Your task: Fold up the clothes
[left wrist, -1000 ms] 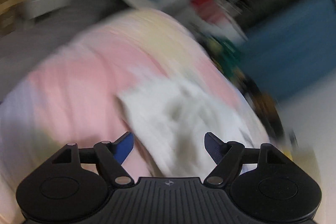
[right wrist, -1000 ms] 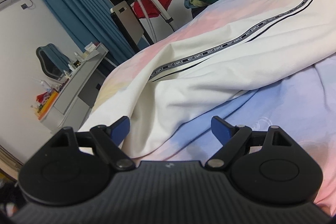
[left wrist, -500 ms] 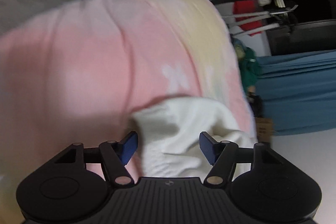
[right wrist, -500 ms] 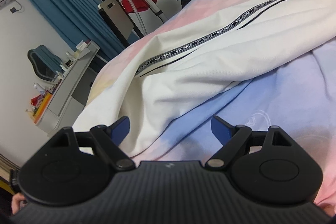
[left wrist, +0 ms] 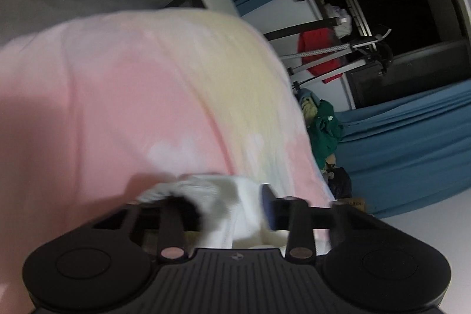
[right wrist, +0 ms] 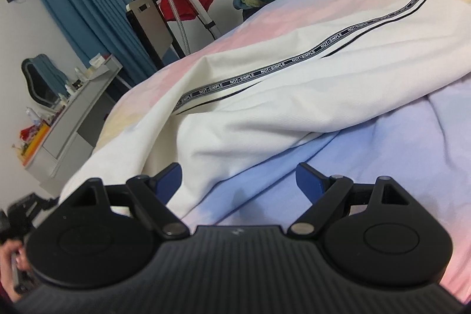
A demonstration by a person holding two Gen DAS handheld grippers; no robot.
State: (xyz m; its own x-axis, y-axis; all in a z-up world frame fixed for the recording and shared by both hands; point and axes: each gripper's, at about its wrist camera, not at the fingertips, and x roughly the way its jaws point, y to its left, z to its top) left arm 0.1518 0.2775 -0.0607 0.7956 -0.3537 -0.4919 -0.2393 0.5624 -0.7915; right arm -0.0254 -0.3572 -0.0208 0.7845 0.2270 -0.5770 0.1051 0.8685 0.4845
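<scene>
Right wrist view: white trousers (right wrist: pixel 294 96) lie on pastel bedspread (right wrist: pixel 382 155), long axis near-left to far-right along the lettered side stripe (right wrist: pixel 294 61) | bare bedspread right of hem | right gripper (right wrist: pixel 238 181) spread wide, empty, near the hem | left gripper (left wrist: pixel 226 208) blurred, fingers around white fabric (left wrist: pixel 223 196); clamping cannot be told.

The white trousers (right wrist: pixel 294 105) lie spread on the bed, stretched from about 7 o'clock up to 2 o'clock in the right wrist view. A dark side band with the words NOT-SIMPLE and a thin black line run along the leg. In the left wrist view, the gathered white cuff (left wrist: pixel 217 196) sits at 6 o'clock, blurred.
</scene>
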